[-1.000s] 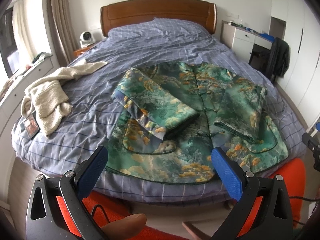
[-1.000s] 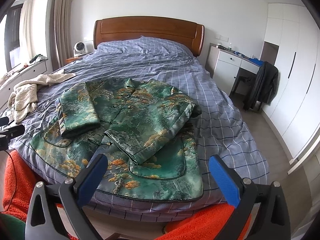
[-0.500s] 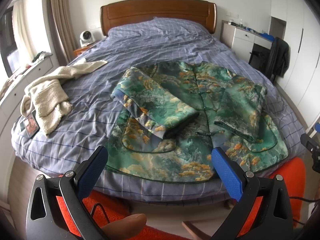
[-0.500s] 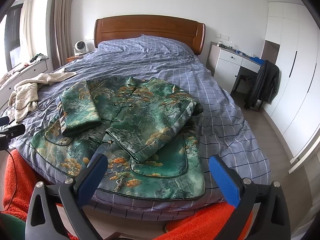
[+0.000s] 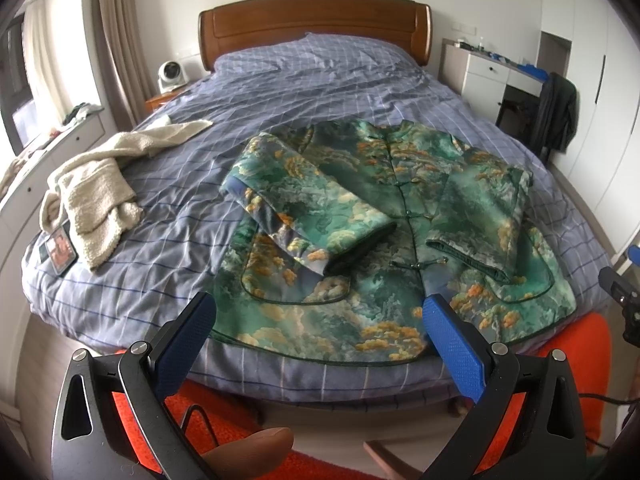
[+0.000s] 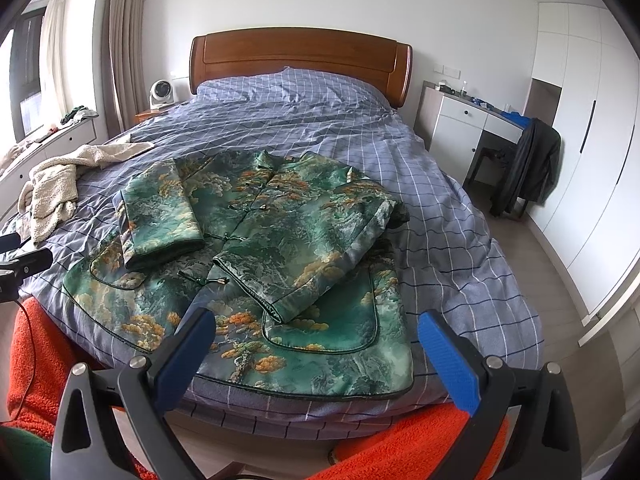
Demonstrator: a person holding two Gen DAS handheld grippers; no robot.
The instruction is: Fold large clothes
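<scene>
A green jacket with an orange and teal pattern (image 5: 360, 216) lies face up near the foot of the bed, both sleeves folded in over its front. It also shows in the right wrist view (image 6: 280, 240). My left gripper (image 5: 316, 320) is open and empty, just before the jacket's bottom hem. My right gripper (image 6: 312, 336) is open and empty, just before the hem's right part. Neither touches the cloth.
The bed has a blue checked cover (image 5: 320, 80) and a wooden headboard (image 5: 312, 24). A cream knit garment (image 5: 96, 184) lies at the bed's left side. A white desk and a chair with a dark coat (image 6: 528, 164) stand to the right. Orange cloth (image 6: 400, 440) shows below the grippers.
Both grippers have edged slightly forward toward the jacket's hem. The jacket has not moved, and both grippers remain open.
</scene>
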